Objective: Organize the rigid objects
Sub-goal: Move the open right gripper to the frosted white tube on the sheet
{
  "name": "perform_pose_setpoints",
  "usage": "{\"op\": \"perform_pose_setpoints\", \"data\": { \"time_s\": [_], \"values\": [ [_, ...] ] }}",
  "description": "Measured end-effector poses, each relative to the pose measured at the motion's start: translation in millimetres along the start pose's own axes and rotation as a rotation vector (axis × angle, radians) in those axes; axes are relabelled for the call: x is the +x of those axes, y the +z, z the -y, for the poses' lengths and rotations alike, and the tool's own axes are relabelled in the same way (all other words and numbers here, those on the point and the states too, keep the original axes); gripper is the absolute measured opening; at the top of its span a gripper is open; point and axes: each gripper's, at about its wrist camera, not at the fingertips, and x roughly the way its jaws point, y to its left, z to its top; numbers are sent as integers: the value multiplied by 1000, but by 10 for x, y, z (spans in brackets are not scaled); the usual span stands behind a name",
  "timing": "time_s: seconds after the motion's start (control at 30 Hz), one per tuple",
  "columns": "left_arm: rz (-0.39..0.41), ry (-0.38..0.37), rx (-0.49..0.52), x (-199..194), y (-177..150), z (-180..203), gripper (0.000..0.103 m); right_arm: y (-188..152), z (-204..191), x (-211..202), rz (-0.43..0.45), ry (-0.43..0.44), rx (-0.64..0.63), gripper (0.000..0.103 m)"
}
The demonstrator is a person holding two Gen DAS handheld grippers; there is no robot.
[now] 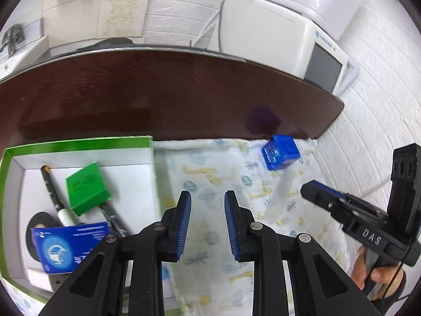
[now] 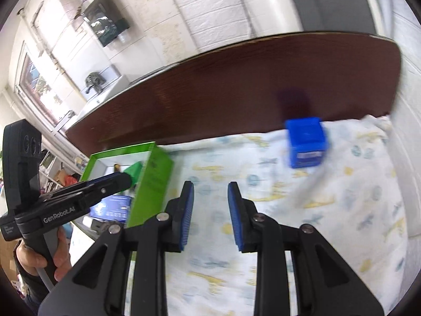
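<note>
Mostly done, by the look of it. Green-rimmed box (image 1: 79, 142) already holds a green block (image 1: 86, 188), two pens (image 1: 51, 187), a black tape roll (image 1: 36, 221) and a blue packet (image 1: 69, 247). One item left out: blue cube box (image 2: 306, 142) on the patterned cloth (image 1: 210, 173), near the dark wooden board (image 1: 158, 92), well apart from the green-rimmed box. Left claw (image 1: 207, 226) and right claw (image 2: 210, 216) both narrowly apart, nothing between the pads. Right claw faces the blue cube box, so likely next pick.
</note>
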Motion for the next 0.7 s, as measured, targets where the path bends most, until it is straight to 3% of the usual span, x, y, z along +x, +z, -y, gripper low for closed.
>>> {"op": "perform_pose_setpoints", "data": {
  "time_s": [0.37, 0.7],
  "values": [
    [-134, -21, 96, 592, -141, 679, 25, -71, 944, -81, -8, -131, 133, 27],
    [-230, -11, 178, 1125, -377, 1091, 25, -40, 1334, 23, -25, -119, 180, 27]
  ]
}}
